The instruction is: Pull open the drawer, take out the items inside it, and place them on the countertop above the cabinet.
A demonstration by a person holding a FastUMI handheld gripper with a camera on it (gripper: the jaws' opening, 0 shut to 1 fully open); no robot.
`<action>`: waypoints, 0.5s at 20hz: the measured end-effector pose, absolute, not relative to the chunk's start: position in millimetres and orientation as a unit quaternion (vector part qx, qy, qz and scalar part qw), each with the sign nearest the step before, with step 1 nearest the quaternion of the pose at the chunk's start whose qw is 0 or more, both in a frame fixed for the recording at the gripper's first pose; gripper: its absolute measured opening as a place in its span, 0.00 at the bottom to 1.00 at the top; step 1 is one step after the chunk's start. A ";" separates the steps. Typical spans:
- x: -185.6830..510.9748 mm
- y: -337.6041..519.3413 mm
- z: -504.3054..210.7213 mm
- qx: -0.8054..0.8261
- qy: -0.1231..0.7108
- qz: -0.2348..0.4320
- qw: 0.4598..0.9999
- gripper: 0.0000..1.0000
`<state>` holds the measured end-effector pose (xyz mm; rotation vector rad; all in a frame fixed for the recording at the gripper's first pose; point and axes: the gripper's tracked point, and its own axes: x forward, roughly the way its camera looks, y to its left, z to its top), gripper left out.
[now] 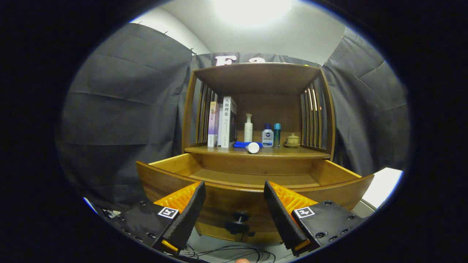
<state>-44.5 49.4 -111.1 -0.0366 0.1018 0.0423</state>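
**Drawer stands open, gripper spread before its front**

The gripper (234, 201) hangs with its two fingers spread wide apart, pinching nothing. Between them, and a little below their tips, sits the dark round knob (238, 220) on the drawer (252, 199) front; neither finger touches it.

The wooden drawer is pulled well out toward the gripper. Its curved front panel runs across just beyond the fingers, and past that rim the bare wooden floor of the drawer shows; what lies in the nearer part is hidden by the front panel.

Beyond and above the drawer is the countertop (289, 152) of the cabinet, set under an upper shelf with slatted sides. On it, beyond the left finger, stand a few upright books (223, 122). Straight ahead between the fingers lies a blue tube with a white cap (248, 146) on its side, with a white pump bottle (248, 128) upright behind it. Beside these, beyond the right finger, stand a small squat bottle (267, 136), a slim teal bottle (277, 134) and a small lidded pot (292, 140).

Loose cables (226, 252) trail on the floor beneath the gripper.
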 end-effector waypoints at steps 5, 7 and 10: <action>-49.6 53.5 -149.6 -0.014 0.087 0.023 0.996 0.99; -48.8 56.7 -163.1 -0.008 0.108 0.028 0.994 0.99; -43.4 51.9 -179.3 -0.011 0.129 0.015 0.991 0.99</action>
